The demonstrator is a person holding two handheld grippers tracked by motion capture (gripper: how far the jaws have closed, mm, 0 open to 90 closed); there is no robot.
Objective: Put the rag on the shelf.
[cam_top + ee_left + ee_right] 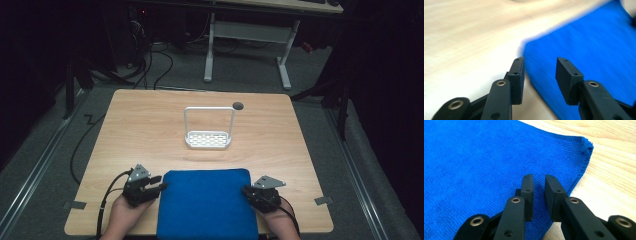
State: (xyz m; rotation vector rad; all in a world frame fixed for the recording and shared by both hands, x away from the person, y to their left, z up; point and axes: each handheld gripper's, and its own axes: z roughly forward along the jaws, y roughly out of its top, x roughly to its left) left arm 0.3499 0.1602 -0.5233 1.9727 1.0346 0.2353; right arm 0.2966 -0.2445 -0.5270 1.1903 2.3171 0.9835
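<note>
A blue cloth (207,205) lies flat at the near edge of the wooden table (140,125). My left gripper (159,182) is at the cloth's far left corner. In the left gripper view its jaws (540,67) stand apart over the cloth's edge (586,45), and the pads press on nothing. My right gripper (246,191) is at the cloth's right side near the far corner. In the right gripper view it (539,180) hangs just above the cloth (474,165). A narrow gap separates its pads, and no fold rises between them.
A white wire rack (208,140) with a tall handle stands mid-table beyond the cloth. A dark round hole (238,105) sits just behind it. Tape marks (74,204) lie near both front corners. Cables and a white desk frame (247,45) are on the floor behind.
</note>
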